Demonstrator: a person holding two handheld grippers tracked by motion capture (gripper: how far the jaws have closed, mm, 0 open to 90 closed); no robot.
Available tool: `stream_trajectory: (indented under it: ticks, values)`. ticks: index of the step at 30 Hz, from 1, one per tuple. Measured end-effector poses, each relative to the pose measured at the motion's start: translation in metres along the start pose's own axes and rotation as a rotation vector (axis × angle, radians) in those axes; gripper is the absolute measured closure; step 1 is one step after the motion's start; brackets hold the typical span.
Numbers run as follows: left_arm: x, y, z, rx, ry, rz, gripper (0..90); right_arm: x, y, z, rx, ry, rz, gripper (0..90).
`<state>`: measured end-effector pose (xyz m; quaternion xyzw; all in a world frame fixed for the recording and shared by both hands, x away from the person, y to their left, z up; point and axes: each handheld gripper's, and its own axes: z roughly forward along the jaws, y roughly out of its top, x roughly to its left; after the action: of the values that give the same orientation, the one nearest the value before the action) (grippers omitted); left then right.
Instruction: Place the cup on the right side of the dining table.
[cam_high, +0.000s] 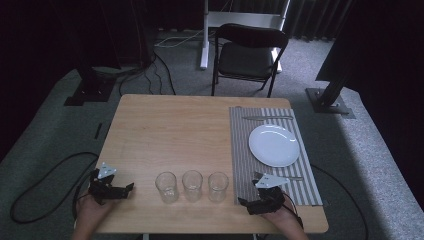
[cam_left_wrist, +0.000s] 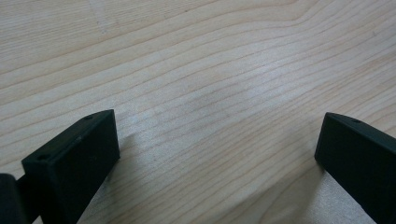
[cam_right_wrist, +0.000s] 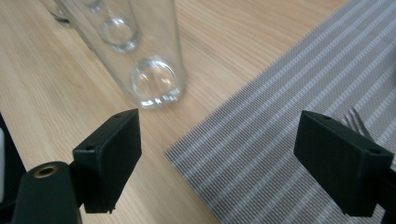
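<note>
Wooden table (cam_high: 165, 130): three empty glasses (cam_high: 192, 185) in row near front edge; striped placemat (cam_high: 245, 150) at right, bearing white plate (cam_high: 274, 145), knife (cam_high: 267, 118), fork (cam_high: 290, 177).

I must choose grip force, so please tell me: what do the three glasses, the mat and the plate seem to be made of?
Glasses: clear glass or perhaps clear plastic; the table shows through them, smooth and shiny. Mat: woven, grey and white stripes, matte, seemingly fabric or vinyl. Plate: white, glossy, probably ceramic.
</note>
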<state>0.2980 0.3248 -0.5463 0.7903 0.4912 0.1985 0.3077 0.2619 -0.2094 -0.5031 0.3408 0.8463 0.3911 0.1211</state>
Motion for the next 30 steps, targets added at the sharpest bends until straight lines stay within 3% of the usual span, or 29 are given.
stream_trajectory:
  ticks: [19, 30]
  values:
    - [0.000, 0.000, 0.000, 0.000, 0.000, 0.000, 0.1, 0.032, 0.030, 0.032, -0.016, 0.099, -0.091, 14.7]
    - [0.000, 0.000, 0.000, 0.000, 0.000, 0.000, 0.1, 0.041, 0.041, 0.044, -0.036, 0.099, -0.120, 15.6]
